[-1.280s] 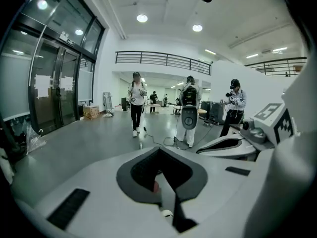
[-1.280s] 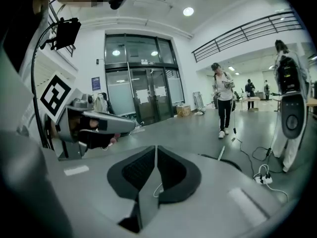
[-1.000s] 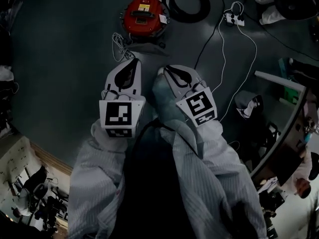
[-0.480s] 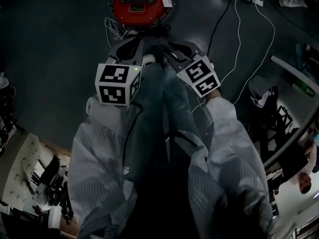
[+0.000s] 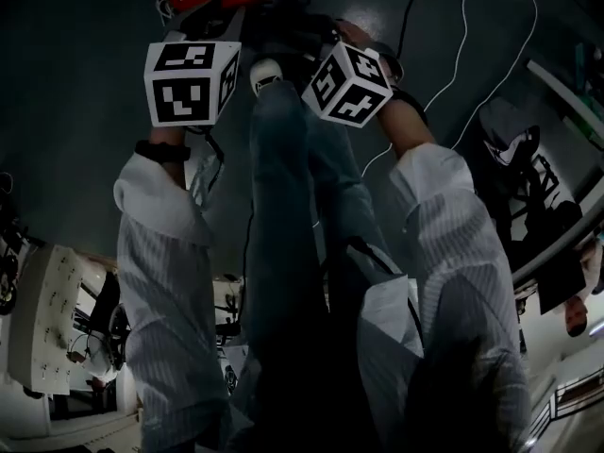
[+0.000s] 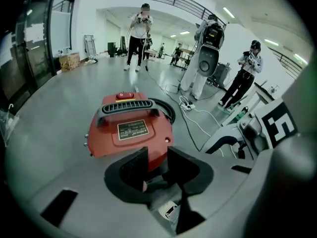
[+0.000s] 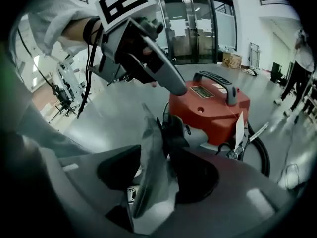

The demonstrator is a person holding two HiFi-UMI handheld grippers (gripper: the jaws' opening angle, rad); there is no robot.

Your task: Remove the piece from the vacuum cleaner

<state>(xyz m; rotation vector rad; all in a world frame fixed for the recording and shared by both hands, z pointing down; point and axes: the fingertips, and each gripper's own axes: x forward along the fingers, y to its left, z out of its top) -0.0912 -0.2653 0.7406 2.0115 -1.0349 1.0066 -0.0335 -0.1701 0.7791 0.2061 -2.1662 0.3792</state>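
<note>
Between the pads of the left gripper (image 6: pixel 157 155) there is a narrow open gap with nothing in it. The red shell of the vacuum cleaner (image 6: pixel 131 128) shows through the gap, just beyond the tips and not touched. Between the pads of the right gripper (image 7: pixel 154 150) stands a thin grey sheet (image 7: pixel 148 175), apparently pinched there. Directly past that gripper's tips sits a black fitting (image 7: pixel 174 128) on the near side of the red body. This is probably the piece to be removed, though that is not certain.

Change: over the last second both grippers have advanced from well short of the machine to its near edge, which now lies at the top border of the head view. The approach is judged complete, with no grasp on the machine made yet. The carry handle (image 6: pixel 126 107) lies on top, farther from the tips.
</note>
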